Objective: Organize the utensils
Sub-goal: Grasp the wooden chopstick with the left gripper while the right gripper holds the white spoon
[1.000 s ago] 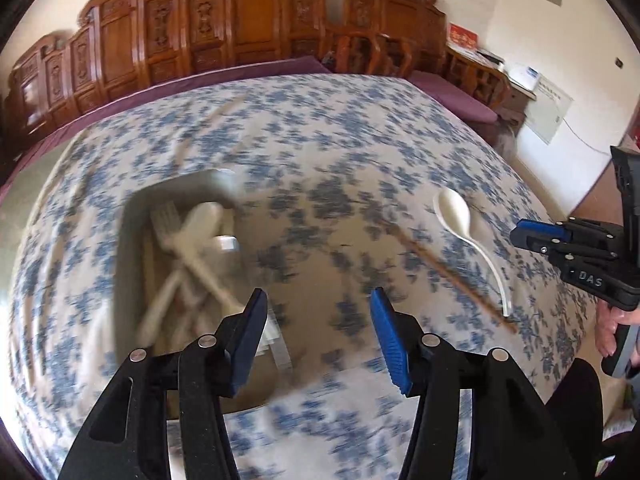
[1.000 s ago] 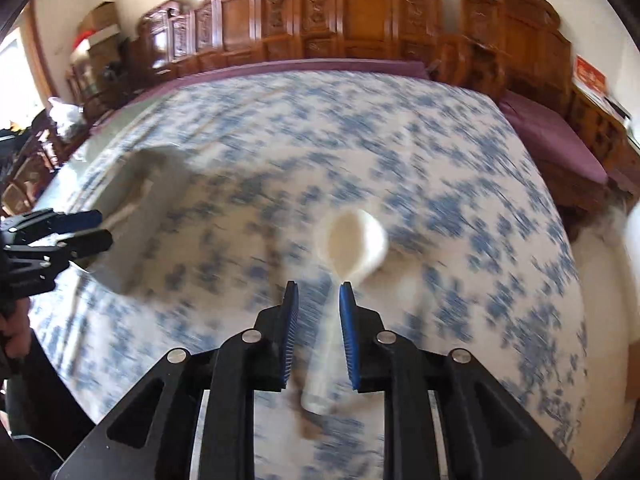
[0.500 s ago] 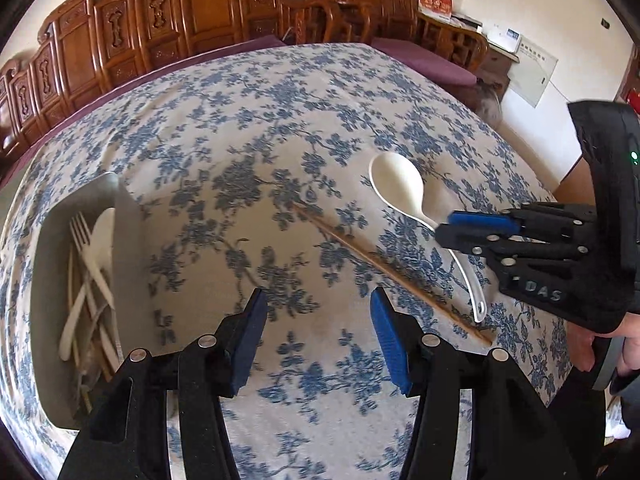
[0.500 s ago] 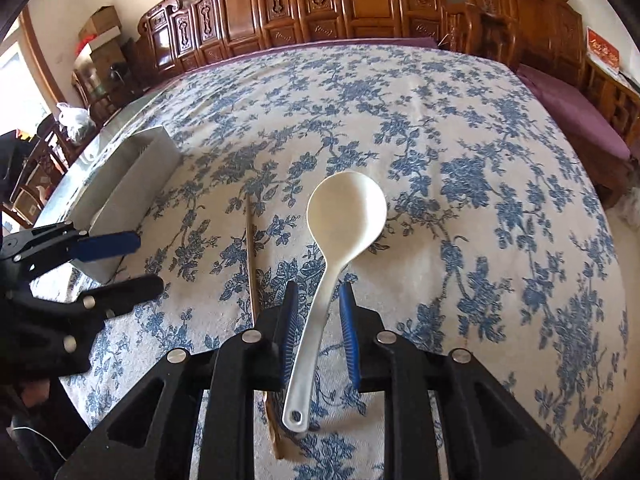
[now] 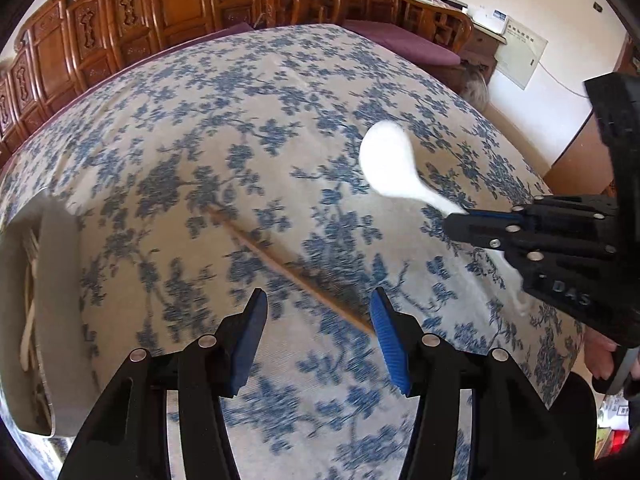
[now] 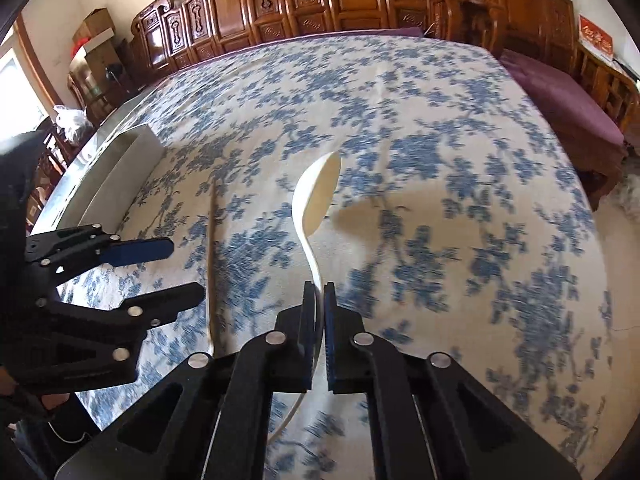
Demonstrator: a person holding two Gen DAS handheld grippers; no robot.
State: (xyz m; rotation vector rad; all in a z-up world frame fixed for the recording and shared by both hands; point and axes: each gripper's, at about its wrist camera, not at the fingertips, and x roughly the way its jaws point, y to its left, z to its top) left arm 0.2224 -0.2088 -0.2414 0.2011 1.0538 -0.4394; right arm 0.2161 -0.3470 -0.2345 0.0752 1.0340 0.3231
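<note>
One white spoon [image 6: 316, 196] sits between the right gripper's [image 6: 319, 292] pads. One wooden chopstick [image 5: 288, 268] lies ahead of the left gripper [image 5: 318, 312]. One tray [image 5: 60, 320] sits to its left; the utensils inside are too blurred to count.

Cloth [image 5: 280, 128] beyond chopstick [image 5: 288, 268] open; tray [image 5: 60, 320] walls off left edge (right hand-held gripper [image 5: 466, 220] crowds right).

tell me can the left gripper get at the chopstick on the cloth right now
Probably yes. The left gripper is open and empty, and the chopstick lies bare on the tablecloth just ahead of it. The right gripper, shut on the white spoon, is off to one side.
</note>
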